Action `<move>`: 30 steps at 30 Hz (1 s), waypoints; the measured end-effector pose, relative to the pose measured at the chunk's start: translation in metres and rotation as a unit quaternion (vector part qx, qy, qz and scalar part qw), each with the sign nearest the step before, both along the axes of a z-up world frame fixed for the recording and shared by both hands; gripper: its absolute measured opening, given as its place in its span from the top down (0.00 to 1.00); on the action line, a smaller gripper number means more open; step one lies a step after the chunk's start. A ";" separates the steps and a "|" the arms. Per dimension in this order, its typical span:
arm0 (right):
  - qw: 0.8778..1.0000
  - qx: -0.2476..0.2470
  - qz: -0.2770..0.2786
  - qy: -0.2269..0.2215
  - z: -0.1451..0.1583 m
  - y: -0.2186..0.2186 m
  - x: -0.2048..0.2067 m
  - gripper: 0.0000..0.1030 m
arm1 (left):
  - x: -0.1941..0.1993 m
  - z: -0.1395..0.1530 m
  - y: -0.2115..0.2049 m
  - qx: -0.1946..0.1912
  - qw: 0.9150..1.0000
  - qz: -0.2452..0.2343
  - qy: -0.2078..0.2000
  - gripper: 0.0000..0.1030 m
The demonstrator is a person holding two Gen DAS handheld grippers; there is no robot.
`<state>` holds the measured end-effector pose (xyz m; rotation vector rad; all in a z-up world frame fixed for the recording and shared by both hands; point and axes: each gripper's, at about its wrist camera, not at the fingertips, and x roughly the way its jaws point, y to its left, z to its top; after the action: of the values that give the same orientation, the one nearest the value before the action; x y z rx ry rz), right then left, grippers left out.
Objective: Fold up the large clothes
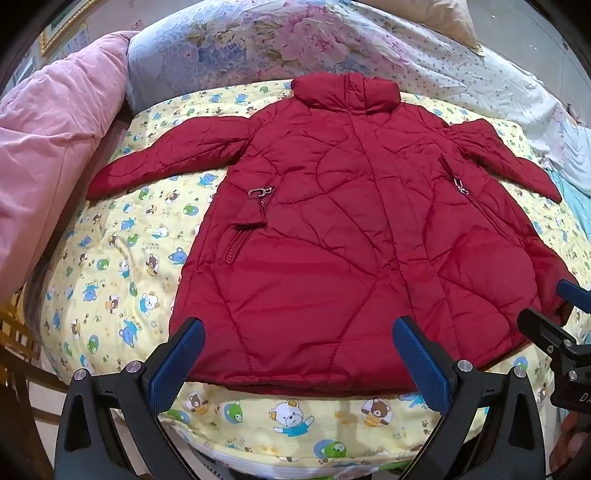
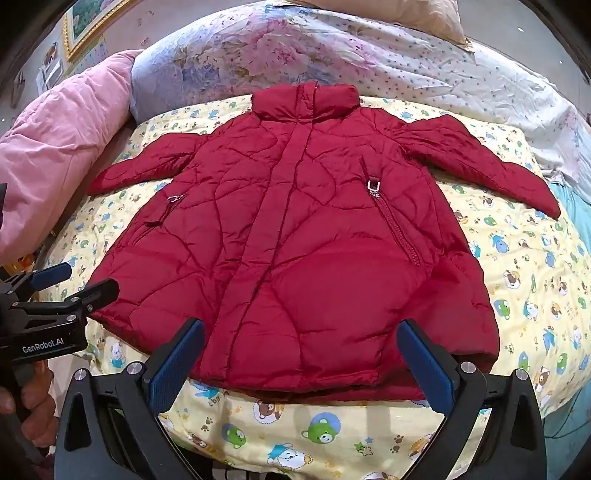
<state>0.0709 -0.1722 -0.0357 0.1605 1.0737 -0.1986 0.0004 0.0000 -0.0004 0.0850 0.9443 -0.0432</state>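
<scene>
A red quilted puffer jacket (image 1: 332, 229) lies flat, front up, on a yellow bear-print sheet (image 1: 110, 266), collar away from me and both sleeves spread out. It also fills the right wrist view (image 2: 295, 236). My left gripper (image 1: 299, 354) is open and empty, hovering over the jacket's near hem, left of centre. My right gripper (image 2: 301, 354) is open and empty over the near hem, right of centre. The right gripper shows at the right edge of the left wrist view (image 1: 554, 317), and the left gripper at the left edge of the right wrist view (image 2: 70, 284).
A pink duvet (image 1: 48, 155) is bunched at the left of the bed. A floral quilt (image 1: 258, 48) and a dotted white cover (image 1: 498, 85) lie behind the collar. A beige pillow (image 2: 399, 14) sits at the back. A turquoise cloth (image 2: 569, 206) lies at the right.
</scene>
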 end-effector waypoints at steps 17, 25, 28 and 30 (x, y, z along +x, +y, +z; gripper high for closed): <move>1.000 -0.002 0.004 -0.010 0.001 -0.001 0.001 0.00 | 0.002 -0.002 -0.001 -0.003 1.000 -0.002 0.003 0.01; 1.000 0.001 0.003 0.001 -0.001 -0.002 0.000 0.00 | 0.002 -0.004 -0.002 0.002 1.000 -0.005 -0.002 0.00; 1.000 0.001 0.003 0.005 -0.001 -0.002 -0.001 0.00 | 0.002 -0.004 -0.003 0.003 1.000 -0.006 -0.004 0.01; 1.000 0.002 0.002 0.005 0.001 -0.003 0.001 0.00 | 0.002 -0.004 -0.004 0.008 1.000 -0.007 -0.004 0.01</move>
<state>0.0715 -0.1753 -0.0343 0.1606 1.0834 -0.1944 0.0022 -0.0040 -0.0044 0.1072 0.9359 -0.0483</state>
